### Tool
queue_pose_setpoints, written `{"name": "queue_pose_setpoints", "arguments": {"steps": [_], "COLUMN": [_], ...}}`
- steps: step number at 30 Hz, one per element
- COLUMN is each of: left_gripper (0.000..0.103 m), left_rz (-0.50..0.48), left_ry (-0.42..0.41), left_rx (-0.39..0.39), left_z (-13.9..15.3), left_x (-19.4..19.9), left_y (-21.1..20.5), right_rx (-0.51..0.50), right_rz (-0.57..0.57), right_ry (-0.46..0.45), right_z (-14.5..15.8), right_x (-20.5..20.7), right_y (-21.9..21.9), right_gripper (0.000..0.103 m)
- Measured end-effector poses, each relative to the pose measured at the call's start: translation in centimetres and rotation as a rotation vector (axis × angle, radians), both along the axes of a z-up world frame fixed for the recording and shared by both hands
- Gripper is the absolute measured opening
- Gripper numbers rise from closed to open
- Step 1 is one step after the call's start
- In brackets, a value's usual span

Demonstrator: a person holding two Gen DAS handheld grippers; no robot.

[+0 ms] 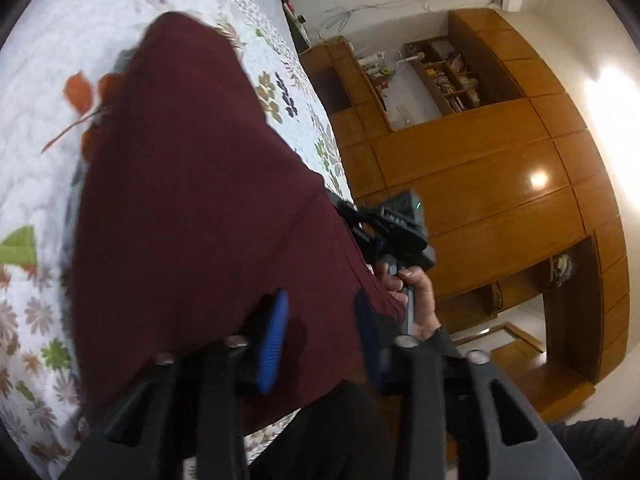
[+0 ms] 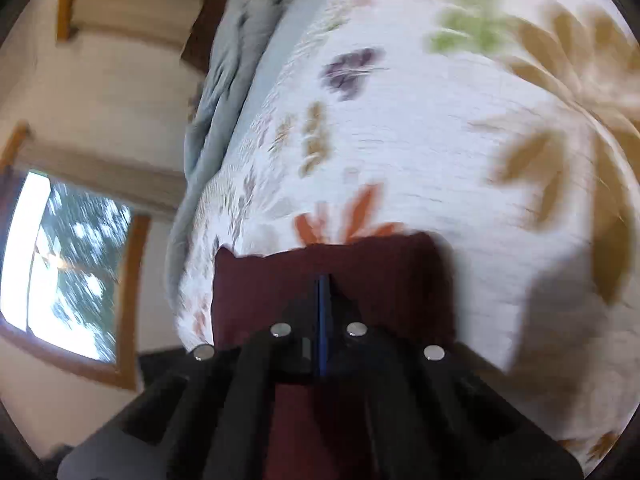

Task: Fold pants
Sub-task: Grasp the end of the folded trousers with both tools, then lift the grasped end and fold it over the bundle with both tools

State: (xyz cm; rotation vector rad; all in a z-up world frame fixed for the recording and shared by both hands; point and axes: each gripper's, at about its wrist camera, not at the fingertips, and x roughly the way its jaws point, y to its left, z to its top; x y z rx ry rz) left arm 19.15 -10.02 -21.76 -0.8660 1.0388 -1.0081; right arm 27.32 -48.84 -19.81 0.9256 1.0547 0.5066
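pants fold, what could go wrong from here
1. The left gripper is open over the maroon pants, holding nothing, so only the right gripper, shut on the cloth, carries it; that side could sag or fold unevenly.
2. The right-wrist view is motion-blurred, suggesting a fast move; a thin pinch near the fabric edge might slip.
3. The pants lie near the edge of the floral bedspread and could slide off.

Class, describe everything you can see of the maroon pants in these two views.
The maroon pants are a plain dark red cloth, seemingly soft and matte, spread over the floral bedspread. In the left wrist view they fill the middle, with the open left gripper over their near part, blue pads apart. In the right wrist view the right gripper is shut on a pants edge above the bed. Waistband and legs cannot be told apart.
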Motion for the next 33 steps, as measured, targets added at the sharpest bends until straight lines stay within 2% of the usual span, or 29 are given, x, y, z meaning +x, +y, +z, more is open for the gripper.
{"name": "queue_pose_setpoints", "arguments": {"steps": [1, 2, 3, 4, 6, 8, 10, 11, 12, 13, 14, 15, 17, 18, 19, 20, 22, 24, 26, 28, 29, 31, 32, 33], "left_gripper": [0.03, 0.03, 0.03, 0.03, 0.03, 0.037, 0.055, 0.056, 0.057, 0.058, 0.059, 0.059, 0.059, 0.055, 0.046, 0.041, 0.021, 0.003, 0.003, 0.003, 0.008, 0.038, 0.045, 0.055], "left_rz": [-0.003, -0.006, -0.013, -0.017, -0.013, -0.006, 0.013, 0.018, 0.024, 0.036, 0.041, 0.064, 0.102, 0.102, 0.106, 0.105, 0.111, 0.13, 0.131, 0.13, 0.124, 0.11, 0.115, 0.124], "left_ry": [0.011, 0.012, 0.008, 0.006, 0.015, 0.02, -0.022, -0.038, -0.06, -0.067, -0.064, -0.047, 0.001, 0.045, 0.07, 0.076, 0.08, 0.125, 0.156, 0.16, 0.153, 0.134, 0.112, 0.094], "left_rx": [-0.009, -0.009, -0.001, 0.001, -0.009, -0.025, -0.065, -0.071, -0.075, -0.071, -0.078, -0.06, 0.004, -0.001, -0.001, 0.003, 0.003, -0.011, -0.066, -0.062, -0.064, -0.094, -0.093, -0.088], "left_z": [-0.2, -0.3, -0.2, -0.2, -0.3, 0.5, 2.6, 3.3, 4.3, 4.7, 4.7, 4.3, 2.7, 1.4, 0.5, 0.0, -1.3, -2.9, -4.0, -3.3, -3.1, -1.7, -0.8, -0.2], "left_x": [0.3, 0.5, 0.6, 0.6, 0.8, 0.9, 1.3, 1.6, 2.9, 3.9, 4.9, 6.8, 9.1, 10.1, 10.8, 11.0, 10.9, 11.0, 10.7, 10.6, 10.5, 10.3, 10.0, 10.1], "left_y": [0.0, -0.3, -0.4, -0.5, -0.5, -0.2, 0.4, 0.7, 0.7, 0.8, 0.9, 1.1, 1.7, 1.8, 2.0, 2.1, 2.5, 3.1, 3.6, 3.4, 3.3, 3.3, 3.5, 4.0], "right_rx": [0.024, 0.005, -0.022, -0.016, 0.03, 0.062, 0.055, 0.027, -0.036, -0.082, -0.088, -0.033, 0.016, -0.013, -0.036, -0.044, -0.021, 0.007, 0.022, 0.024, 0.018, -0.006, -0.014, -0.031], "right_rz": [-0.018, -0.024, -0.025, -0.034, -0.022, 0.041, 0.126, 0.144, 0.155, 0.154, 0.139, 0.11, 0.083, 0.094, 0.106, 0.112, 0.115, 0.112, 0.112, 0.108, 0.111, 0.1, 0.091, 0.085], "right_ry": [0.003, -0.008, -0.026, -0.042, -0.091, -0.133, -0.134, -0.123, -0.096, -0.063, -0.032, -0.014, -0.008, -0.023, -0.035, -0.037, -0.035, -0.028, -0.027, -0.024, -0.021, -0.022, -0.032, -0.062], "right_z": [0.0, 0.6, 1.7, 2.8, 4.9, 6.4, 6.3, 6.0, 4.9, 3.7, 2.6, 1.2, 0.6, 0.9, 1.2, 1.2, 0.6, -0.1, -0.3, -0.1, 0.1, 1.2, 2.0, 3.6], "right_x": [-0.5, -1.0, -1.7, -2.7, -5.1, -8.1, -11.4, -12.2, -13.2, -13.8, -14.2, -14.7, -15.2, -15.4, -15.6, -15.3, -15.6, -15.8, -15.4, -15.8, -16.0, -16.3, -15.9, -15.2], "right_y": [-0.6, -0.7, -0.5, -0.4, 0.5, 2.4, 4.7, 5.1, 5.3, 4.9, 4.1, 2.6, 1.5, 1.7, 1.8, 2.0, 1.3, 0.7, 0.5, 0.3, 0.1, -0.4, -0.5, 0.2], "right_gripper": [0.0, 0.0, 0.005, 0.019, 0.029, 0.031, 0.033, 0.032, 0.025, 0.0, 0.0, 0.0, 0.0, 0.0, 0.0, 0.0, 0.0, 0.0, 0.0, 0.0, 0.0, 0.002, 0.005, 0.017]}}
